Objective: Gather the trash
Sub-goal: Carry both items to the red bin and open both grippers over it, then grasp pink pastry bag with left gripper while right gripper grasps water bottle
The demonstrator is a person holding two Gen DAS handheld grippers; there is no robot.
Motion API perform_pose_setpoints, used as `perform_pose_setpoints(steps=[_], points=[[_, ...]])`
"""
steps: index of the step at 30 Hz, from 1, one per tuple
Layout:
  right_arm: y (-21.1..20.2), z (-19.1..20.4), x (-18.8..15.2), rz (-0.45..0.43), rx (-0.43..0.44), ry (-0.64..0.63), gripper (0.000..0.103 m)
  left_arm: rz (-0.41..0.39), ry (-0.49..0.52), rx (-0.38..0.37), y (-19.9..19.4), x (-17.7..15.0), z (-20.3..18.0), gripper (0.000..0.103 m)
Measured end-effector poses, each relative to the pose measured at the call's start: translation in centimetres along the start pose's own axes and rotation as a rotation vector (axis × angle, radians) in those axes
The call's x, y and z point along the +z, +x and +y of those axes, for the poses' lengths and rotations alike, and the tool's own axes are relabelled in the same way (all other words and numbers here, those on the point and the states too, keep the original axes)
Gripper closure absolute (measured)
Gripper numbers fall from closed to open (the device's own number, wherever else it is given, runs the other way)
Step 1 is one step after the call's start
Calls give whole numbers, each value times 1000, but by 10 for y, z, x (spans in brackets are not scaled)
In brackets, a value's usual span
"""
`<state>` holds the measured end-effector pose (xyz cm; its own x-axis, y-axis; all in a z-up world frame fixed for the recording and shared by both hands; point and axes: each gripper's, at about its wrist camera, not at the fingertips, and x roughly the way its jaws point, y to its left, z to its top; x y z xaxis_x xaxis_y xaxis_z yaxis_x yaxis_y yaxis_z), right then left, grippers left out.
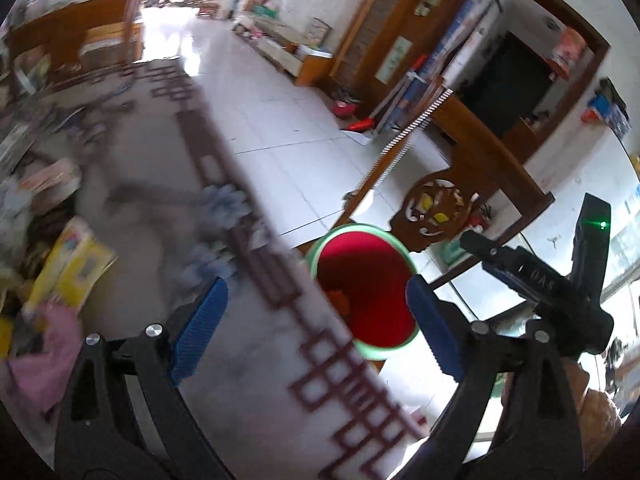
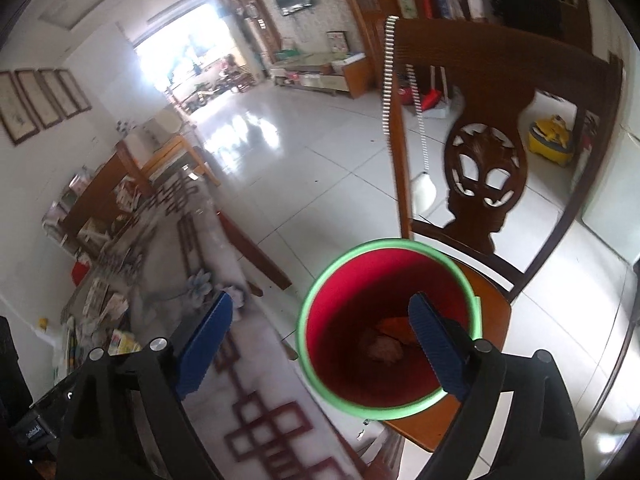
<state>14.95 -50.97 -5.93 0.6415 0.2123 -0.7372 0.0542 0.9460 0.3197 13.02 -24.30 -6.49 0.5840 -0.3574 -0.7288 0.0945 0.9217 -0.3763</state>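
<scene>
Trash is the object of this task, and some already lies in the bottom of a red bin with a green rim (image 2: 390, 330): a crumpled brownish wad (image 2: 382, 348) beside an orange scrap (image 2: 394, 327). The bin stands on the seat of a carved wooden chair (image 2: 486, 184), just beside the edge of a table covered in a white cloth with a dark red lattice border (image 2: 264, 440).

Nearest the bin, the right gripper (image 2: 320, 344) hangs directly over its mouth, blue-padded fingers spread wide and holding nothing. One finger shows against the bin's red interior, the other over the table edge. The left gripper (image 1: 316, 328) is also spread and empty, straddling the table edge beside the bin, and the right gripper's black body (image 1: 560, 292) shows on the bin's far side in its view.

Judging from the empty grippers above the bin, a drop seems finished, and the step in hand is going for another piece. The next move calls for swinging away from the bin to the table.

Farther from the bin, along the table, lie a yellow package (image 1: 68, 264), a pink cloth (image 1: 40, 360) and a pale bluish crumpled bunch (image 2: 200, 284). Which of these counts as trash is hard to judge, because the left view is badly smeared. The table partly hides the bin in that view. Well beyond the chair, tiled floor runs to a bright doorway, washed out by glare.
</scene>
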Motion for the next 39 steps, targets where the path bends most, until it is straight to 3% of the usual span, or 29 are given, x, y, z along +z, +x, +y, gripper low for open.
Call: perform_pose_setpoints(steps=[9, 18, 21, 26, 35, 38, 39], points=[[10, 80, -33, 66, 62, -118, 16, -85, -83, 104, -67, -17, 76, 15], [13, 162, -70, 107, 119, -213, 16, -143, -197, 390, -148, -41, 211, 10], [12, 184, -83, 115, 132, -240, 16, -125, -250, 508, -173, -51, 269, 7], [13, 213, -99, 131, 146, -261, 16, -65, -288, 620, -188, -61, 330, 7], [19, 267, -122, 173, 173, -362, 16, 65, -240, 582, -155, -58, 378, 6], [21, 287, -127, 192, 192, -416, 16, 100, -289, 542, -142, -59, 395, 6], [22, 292, -129, 196, 194, -427, 16, 106, -316, 522, -139, -60, 401, 14]])
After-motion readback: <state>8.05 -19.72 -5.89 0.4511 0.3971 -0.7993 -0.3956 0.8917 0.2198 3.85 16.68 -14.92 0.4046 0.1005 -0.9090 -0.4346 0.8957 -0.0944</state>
